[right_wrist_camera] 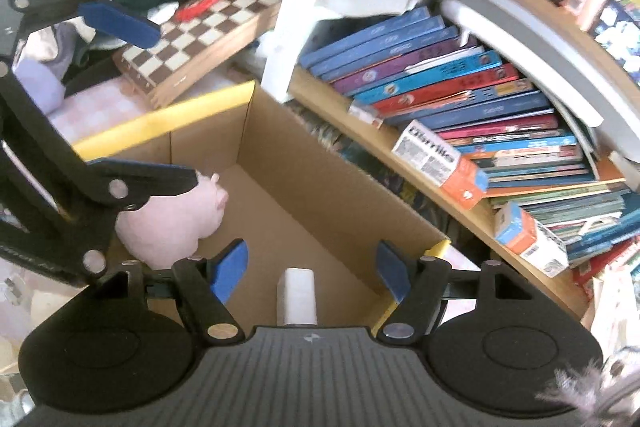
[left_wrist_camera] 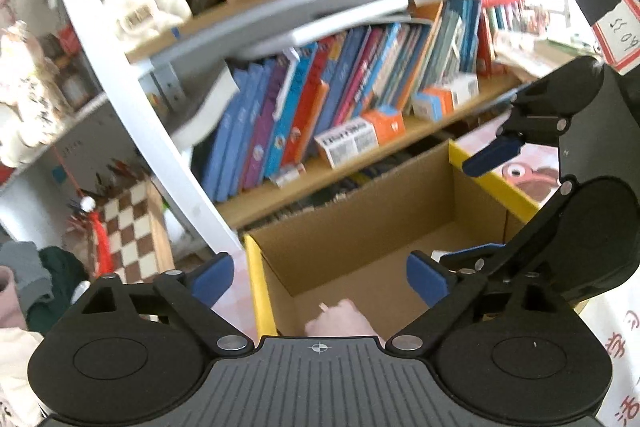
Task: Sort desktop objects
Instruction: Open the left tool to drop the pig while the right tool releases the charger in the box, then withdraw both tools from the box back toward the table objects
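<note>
Bookshelf [left_wrist_camera: 340, 99] stood behind cardboard box [right_wrist_camera: 320, 195]. Pink plush pig [right_wrist_camera: 172, 223] and white bottle [right_wrist_camera: 298, 295] lay inside the box. Left tool [left_wrist_camera: 320, 277] and right tool [right_wrist_camera: 312, 269] both gaped wide, holding nothing. Best lift straight up, clearing the walls.

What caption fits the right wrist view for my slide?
Right gripper, jaws open, above a cardboard box holding a pink plush pig and white item.
</note>
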Demonstrator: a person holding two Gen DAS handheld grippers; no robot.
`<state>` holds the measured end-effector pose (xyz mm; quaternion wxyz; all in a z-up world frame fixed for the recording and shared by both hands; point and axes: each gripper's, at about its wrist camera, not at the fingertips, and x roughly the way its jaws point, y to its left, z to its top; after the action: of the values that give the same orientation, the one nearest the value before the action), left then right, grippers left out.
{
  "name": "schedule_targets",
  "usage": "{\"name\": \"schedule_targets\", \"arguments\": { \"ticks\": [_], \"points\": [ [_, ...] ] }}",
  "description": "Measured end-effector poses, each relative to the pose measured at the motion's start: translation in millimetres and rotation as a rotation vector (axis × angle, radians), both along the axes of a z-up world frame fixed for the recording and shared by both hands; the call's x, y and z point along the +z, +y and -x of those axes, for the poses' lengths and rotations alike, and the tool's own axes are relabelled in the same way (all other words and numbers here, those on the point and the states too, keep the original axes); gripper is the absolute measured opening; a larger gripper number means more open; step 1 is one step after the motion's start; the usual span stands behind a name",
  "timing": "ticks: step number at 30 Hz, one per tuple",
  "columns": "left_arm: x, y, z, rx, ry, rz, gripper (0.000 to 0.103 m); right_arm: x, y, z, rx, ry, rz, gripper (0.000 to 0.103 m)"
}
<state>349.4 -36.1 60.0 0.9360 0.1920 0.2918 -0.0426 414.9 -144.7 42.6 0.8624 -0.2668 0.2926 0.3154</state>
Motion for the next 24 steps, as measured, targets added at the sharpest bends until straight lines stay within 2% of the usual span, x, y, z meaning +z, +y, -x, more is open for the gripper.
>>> {"name": "schedule_targets", "arguments": {
  "ticks": [12, 18, 24],
  "points": [
    [21, 4, 62, -0.027, -0.066, 0.026, 0.097, 28, -18, 65, -0.108, -0.067, -0.065, 0.072],
    [29, 13, 106, -0.023, -0.111, 0.099, 0.097, 36, -32, 106, -0.178, -0.072, -0.119, 0.072],
    [24, 23, 145, -0.002, -0.115, 0.129, 0.097, 34, -42, 147, -0.226, -0.067, -0.128, 0.072]
  ]
}}
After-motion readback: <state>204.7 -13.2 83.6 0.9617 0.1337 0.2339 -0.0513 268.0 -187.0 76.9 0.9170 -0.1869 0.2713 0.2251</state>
